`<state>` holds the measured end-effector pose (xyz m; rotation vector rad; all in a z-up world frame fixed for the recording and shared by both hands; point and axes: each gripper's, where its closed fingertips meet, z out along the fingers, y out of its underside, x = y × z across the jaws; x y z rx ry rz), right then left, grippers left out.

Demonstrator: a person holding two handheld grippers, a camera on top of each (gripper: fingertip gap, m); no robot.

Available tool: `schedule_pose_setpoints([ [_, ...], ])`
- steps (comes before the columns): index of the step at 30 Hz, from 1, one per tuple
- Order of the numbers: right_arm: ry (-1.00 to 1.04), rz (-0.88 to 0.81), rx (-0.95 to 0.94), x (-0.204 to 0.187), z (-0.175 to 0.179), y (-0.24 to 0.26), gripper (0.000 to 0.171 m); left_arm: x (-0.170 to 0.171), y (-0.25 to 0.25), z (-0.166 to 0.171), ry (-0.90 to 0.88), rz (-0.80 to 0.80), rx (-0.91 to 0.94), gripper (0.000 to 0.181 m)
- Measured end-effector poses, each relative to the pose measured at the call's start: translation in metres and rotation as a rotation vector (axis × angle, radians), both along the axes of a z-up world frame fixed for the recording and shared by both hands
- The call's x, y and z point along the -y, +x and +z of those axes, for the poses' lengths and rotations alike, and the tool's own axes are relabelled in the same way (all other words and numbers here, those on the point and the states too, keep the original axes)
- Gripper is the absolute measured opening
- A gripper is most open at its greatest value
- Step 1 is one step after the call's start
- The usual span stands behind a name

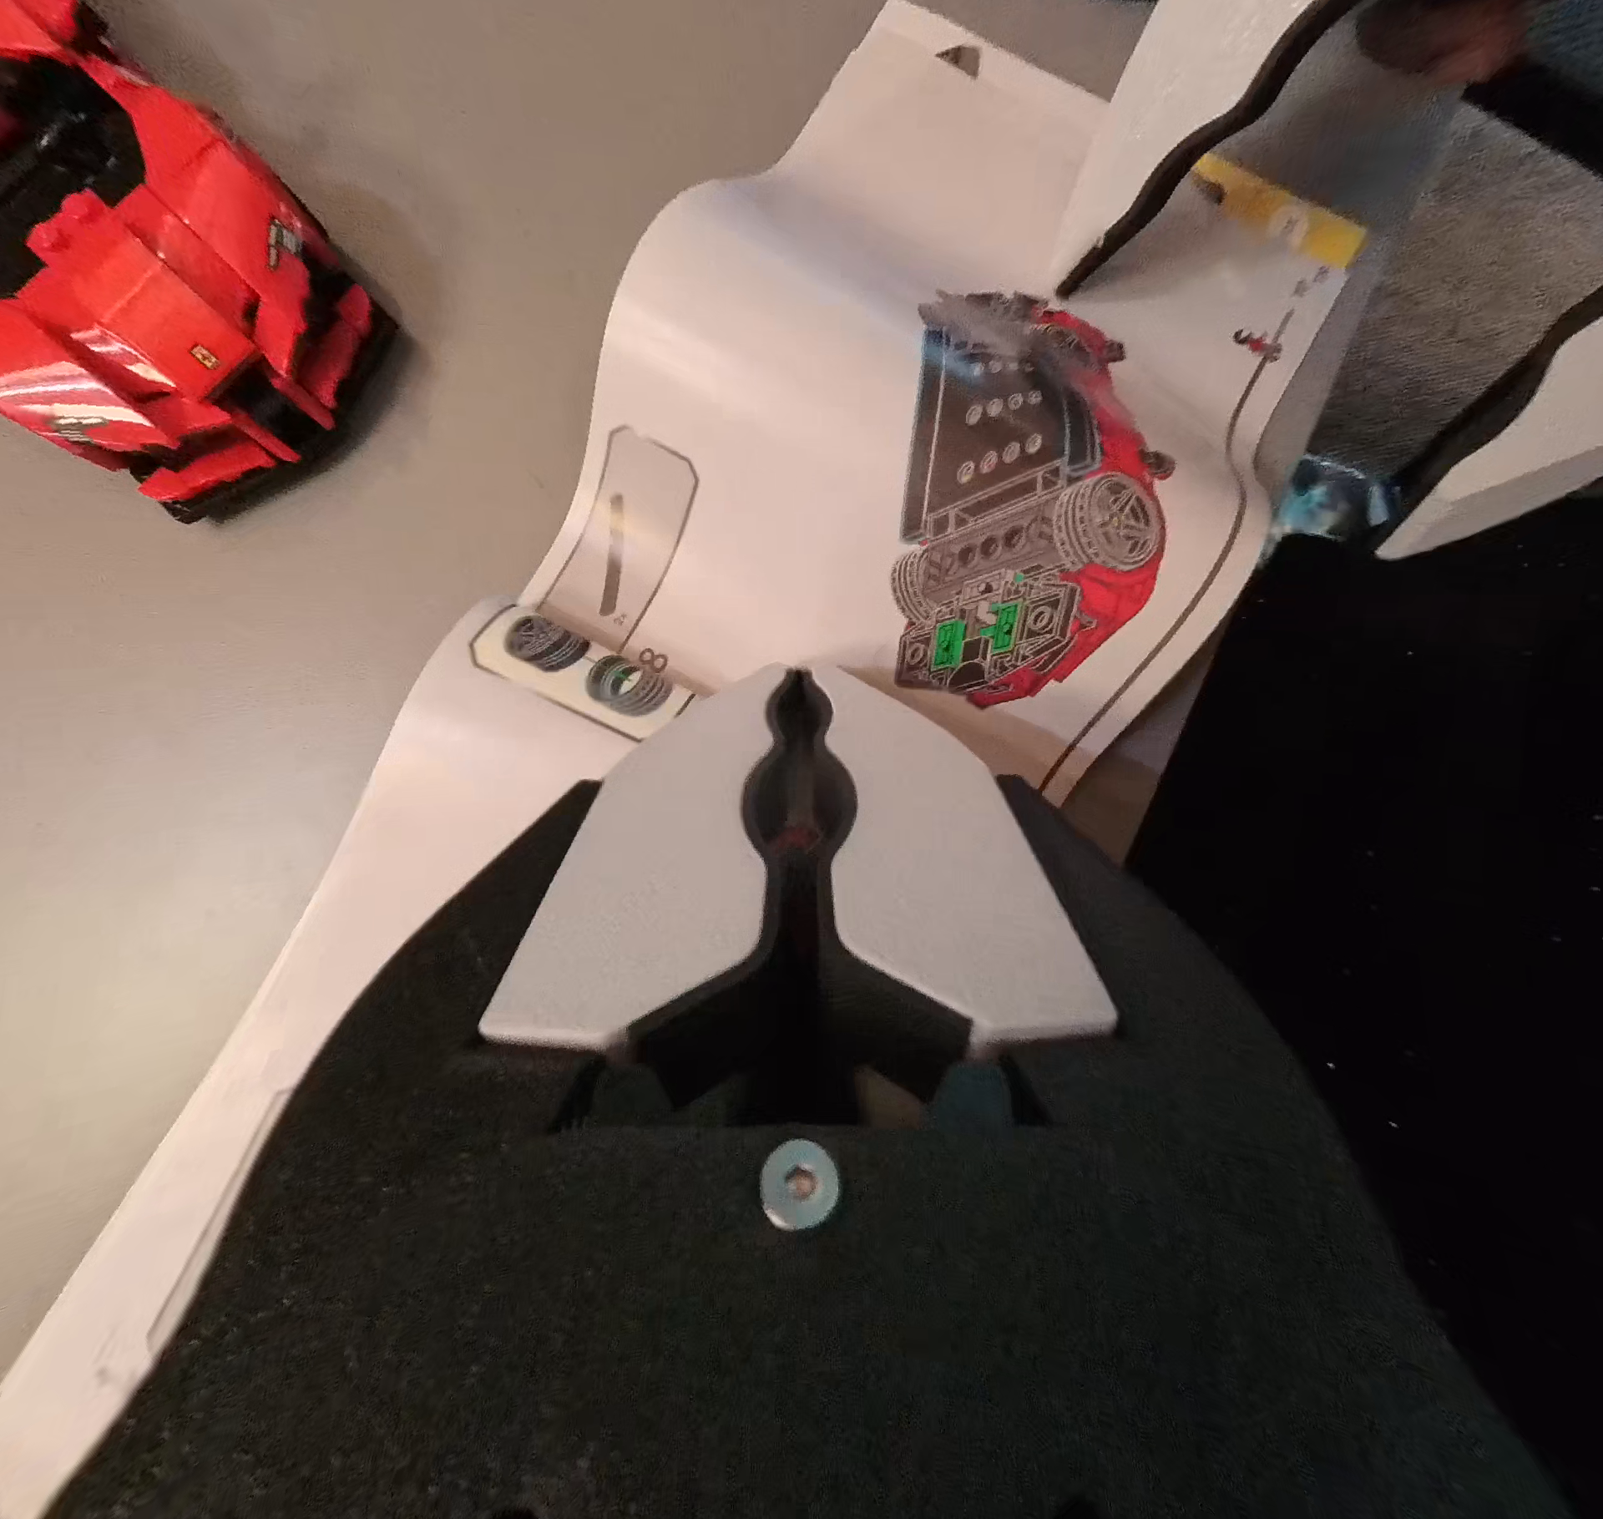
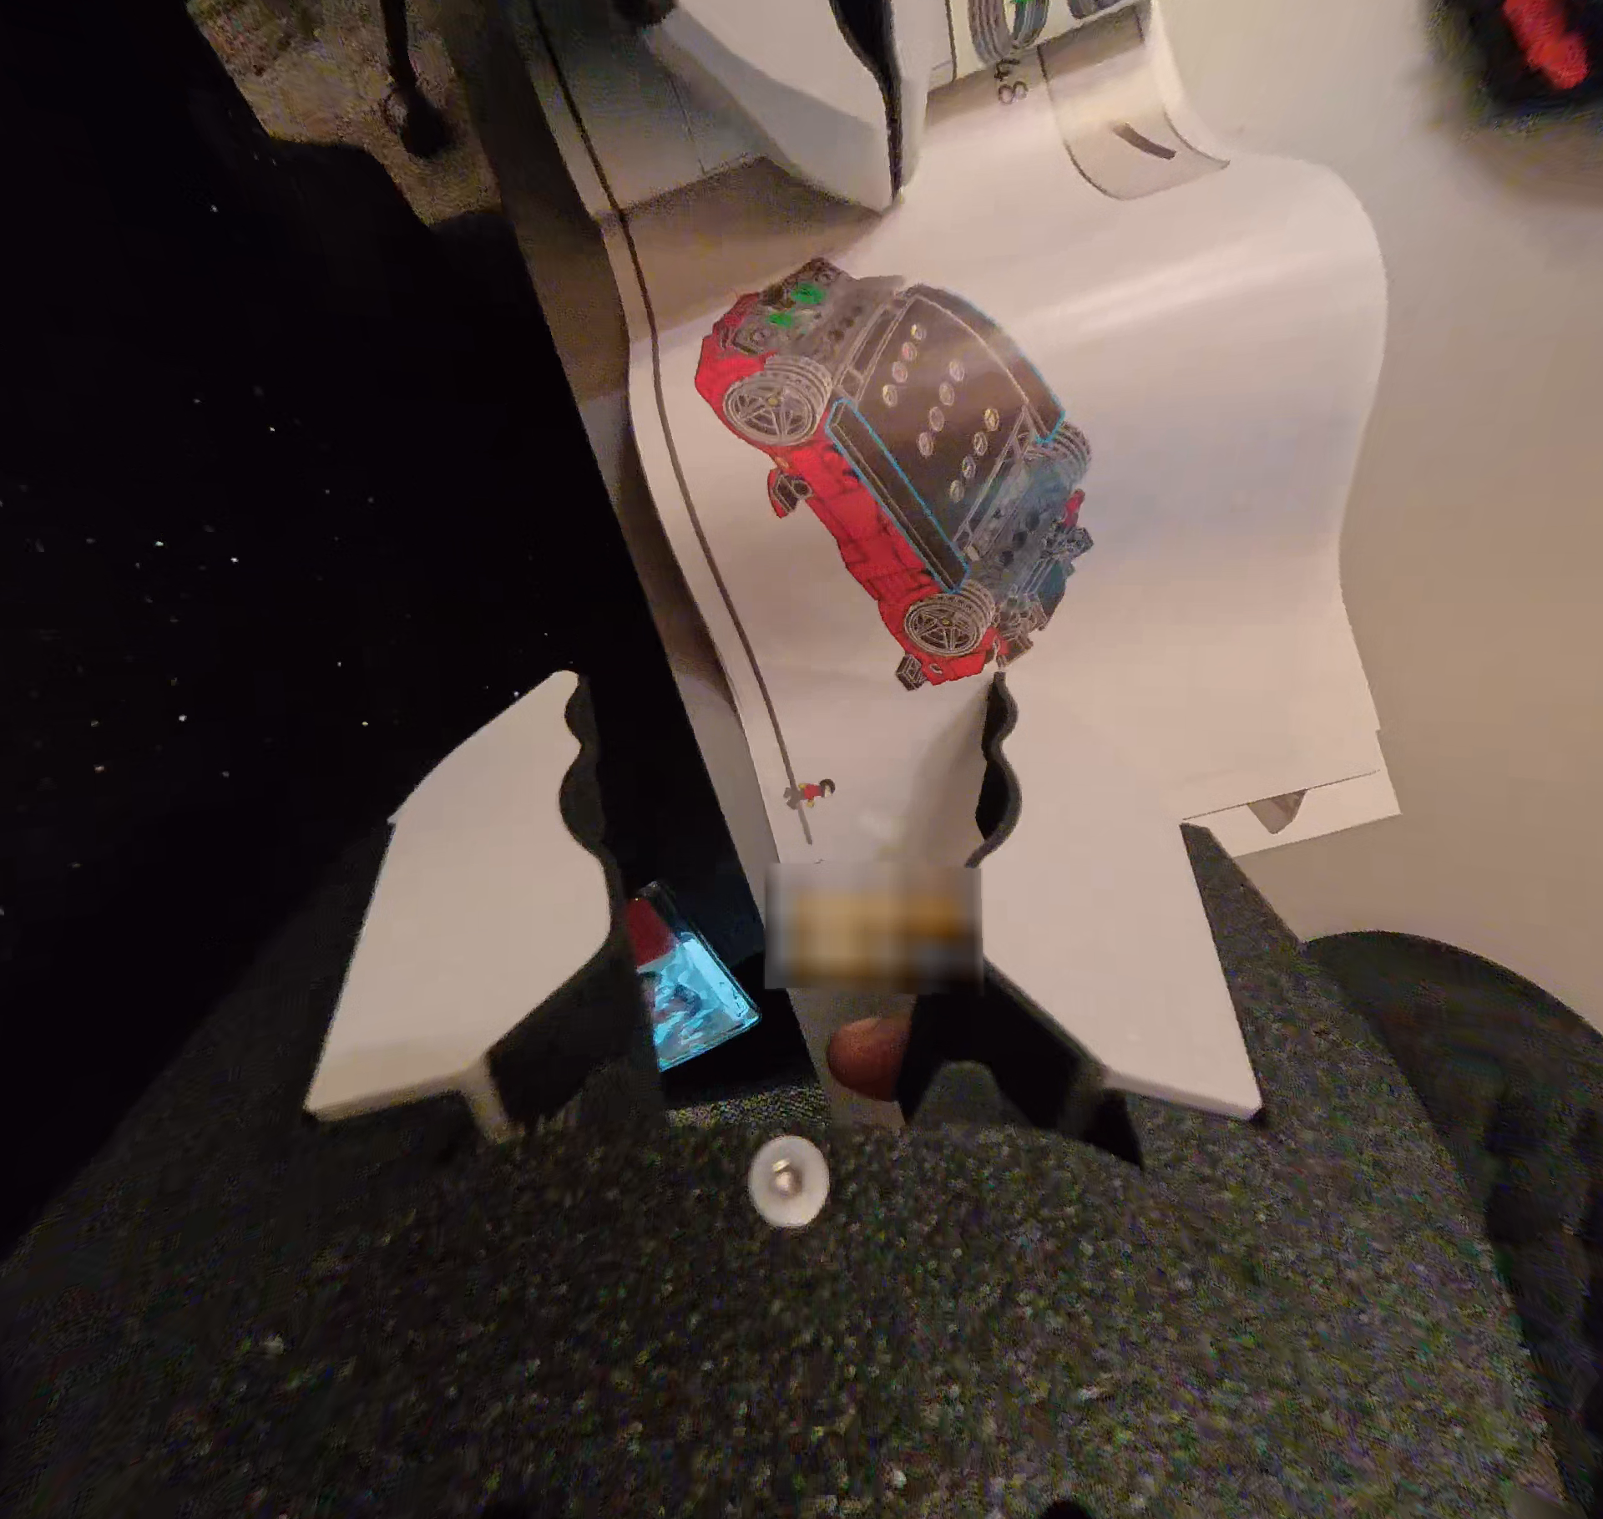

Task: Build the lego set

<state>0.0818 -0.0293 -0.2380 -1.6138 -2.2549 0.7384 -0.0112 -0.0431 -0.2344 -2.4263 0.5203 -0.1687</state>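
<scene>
**Inspector:** Surface and largest item?

**Assistant:** A grey tabletop. The instruction booklet lies open at the tabletop's edge, its page curling up, with a printed drawing of the red car's underside.

**Inspector:** The model?

**Assistant:** The red Lego car sits on the tabletop, well apart from the booklet, toward the far side. It is blurred in the right wrist view.

**Inspector:** Grippers?

**Assistant:** The left gripper has its tips drawn together over the booklet's near edge; whether paper is pinched between them, I cannot tell. The right gripper stands spread wide, one finger over the page, the other beyond the tabletop's edge.
</scene>
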Motion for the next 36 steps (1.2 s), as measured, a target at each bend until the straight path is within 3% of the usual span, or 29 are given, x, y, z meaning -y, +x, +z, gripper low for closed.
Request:
schedule_pose_setpoints([
  [1,-0.008,-0.006,-0.002,0.000,0.000,-0.002,0.086,0.000,0.002,0.003,0.009,-0.006,0.043,0.000],
  [2,-0.010,-0.008,0.000,0.000,0.000,-0.003,0.086,-0.001,0.006,0.010,0.041,-0.016,0.092,0.015],
  [7,-0.016,-0.013,0.010,-0.001,0.000,-0.006,0.086,0.011,0.040,0.050,0.171,-0.203,0.145,0.034],
  [11,-0.010,-0.015,0.016,-0.001,0.001,-0.006,0.084,0.011,0.056,0.041,0.164,-0.317,-0.059,0.038],
  [15,-0.014,-0.016,0.014,0.000,0.001,-0.005,0.085,0.009,0.060,0.036,0.152,-0.344,-0.106,0.040],
  [19,-0.011,-0.013,0.018,0.000,0.001,-0.003,0.083,0.011,0.058,0.035,0.147,-0.358,-0.145,0.033],
  [25,-0.020,-0.006,0.006,0.000,0.003,0.002,0.083,0.015,0.062,0.040,0.148,-0.351,-0.089,0.004],
  [29,-0.033,0.003,-0.024,0.000,0.007,0.002,0.083,0.014,0.060,0.043,0.165,-0.309,-0.049,0.000],
  [34,-0.017,-0.081,-0.247,-0.012,0.048,-0.004,0.080,0.013,0.046,0.058,0.261,-0.209,-0.013,0.000],
  [36,-0.027,-0.122,-0.312,-0.019,0.063,0.000,0.067,0.013,0.036,0.065,0.326,-0.134,0.011,0.000],
])
